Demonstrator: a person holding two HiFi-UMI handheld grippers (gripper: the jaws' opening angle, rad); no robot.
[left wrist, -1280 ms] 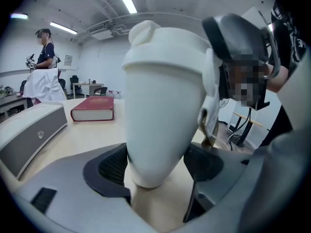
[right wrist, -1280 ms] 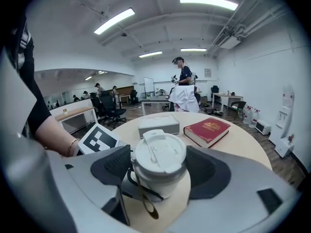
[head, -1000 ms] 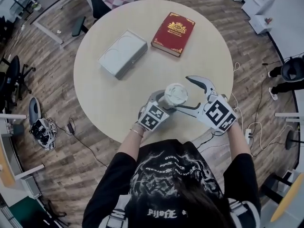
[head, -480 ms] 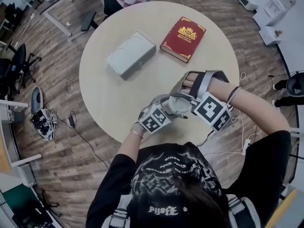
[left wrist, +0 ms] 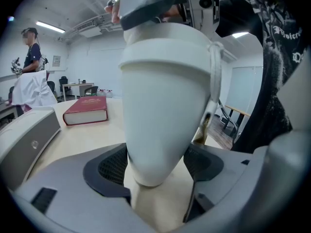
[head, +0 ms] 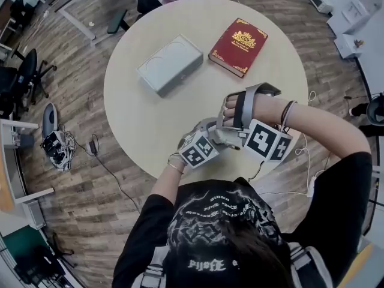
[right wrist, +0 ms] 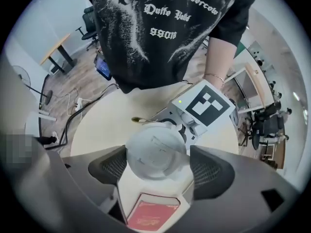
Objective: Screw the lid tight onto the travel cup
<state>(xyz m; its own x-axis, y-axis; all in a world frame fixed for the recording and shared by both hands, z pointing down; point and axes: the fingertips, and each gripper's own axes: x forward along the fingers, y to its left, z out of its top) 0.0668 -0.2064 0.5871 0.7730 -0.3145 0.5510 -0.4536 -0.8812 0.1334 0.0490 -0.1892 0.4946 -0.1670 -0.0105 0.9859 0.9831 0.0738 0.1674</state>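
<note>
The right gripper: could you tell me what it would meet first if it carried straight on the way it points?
Most likely the lid of the cup. The right gripper points straight down with the lid between its jaws, which have just been closing but seem not yet to press it.

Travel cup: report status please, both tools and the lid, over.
Left tool shut on travel cup. Right tool straight above, jaws just closing, lid between them, not yet clamped. Red book, grey box well away.
</note>
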